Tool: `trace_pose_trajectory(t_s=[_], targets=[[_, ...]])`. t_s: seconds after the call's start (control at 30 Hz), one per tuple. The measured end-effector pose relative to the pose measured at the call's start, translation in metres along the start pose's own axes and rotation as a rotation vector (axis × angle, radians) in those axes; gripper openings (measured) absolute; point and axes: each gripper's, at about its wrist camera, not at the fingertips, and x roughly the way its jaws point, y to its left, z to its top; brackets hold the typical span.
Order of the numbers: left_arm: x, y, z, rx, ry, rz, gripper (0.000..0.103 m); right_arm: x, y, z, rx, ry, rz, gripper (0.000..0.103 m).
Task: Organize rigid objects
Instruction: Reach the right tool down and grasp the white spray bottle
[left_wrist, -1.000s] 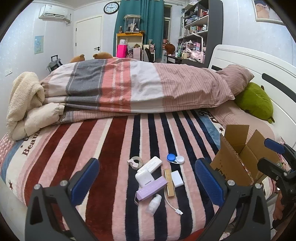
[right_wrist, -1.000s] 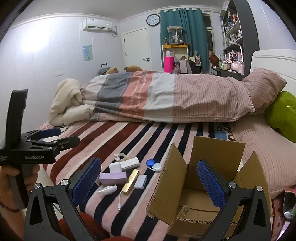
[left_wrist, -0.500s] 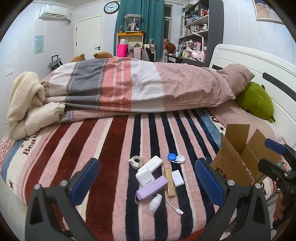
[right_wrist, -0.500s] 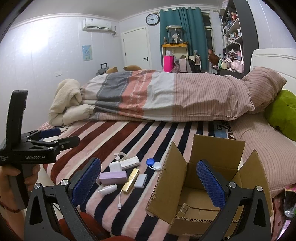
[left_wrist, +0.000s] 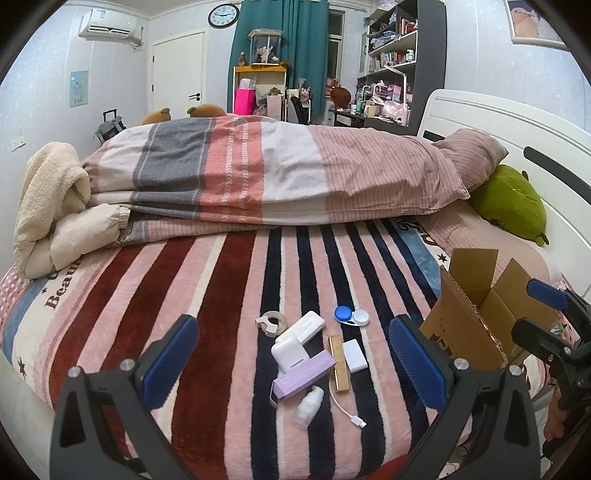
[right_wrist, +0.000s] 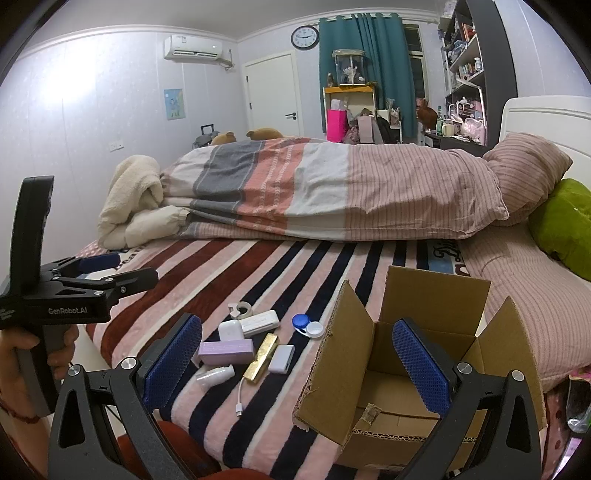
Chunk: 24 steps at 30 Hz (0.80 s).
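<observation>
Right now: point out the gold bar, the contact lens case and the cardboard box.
gold bar (right_wrist: 261, 357): right wrist view, middle of its top face.
contact lens case (left_wrist: 351, 315): left wrist view, where the blue and white cups join.
cardboard box (right_wrist: 437, 299): right wrist view, inner face of the far flap.

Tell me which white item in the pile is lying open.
The contact lens case, beside the cardboard box: one blue lid, one white lid, flipped open. The other white pieces are closed.

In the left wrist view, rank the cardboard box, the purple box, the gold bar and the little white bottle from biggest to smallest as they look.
1. cardboard box
2. purple box
3. gold bar
4. white bottle

The purple box and gold bar look close in length, but the box is wider. All lie at a similar distance.
</observation>
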Motion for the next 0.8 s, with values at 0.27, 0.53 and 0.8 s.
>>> trace_pose_trajectory(t_s=[0.27, 0.53, 0.8], targets=[[0.01, 0.039, -0.006, -0.041, -0.004, 0.033, 0.103, 0.003, 0.031, -0.001, -0.114, -0.064, 0.01, 0.074], [0.047, 0.103, -0.046, -0.114, 0.084, 0.073, 0.102, 0.108, 0.121, -0.04, -0.386, 0.286, 0.268, 0.062], [0.065, 0.115, -0.076, -0.124, 0.118, 0.027, 0.102, 0.194, 0.112, -0.091, -0.338, 0.597, 0.339, 0.06]])
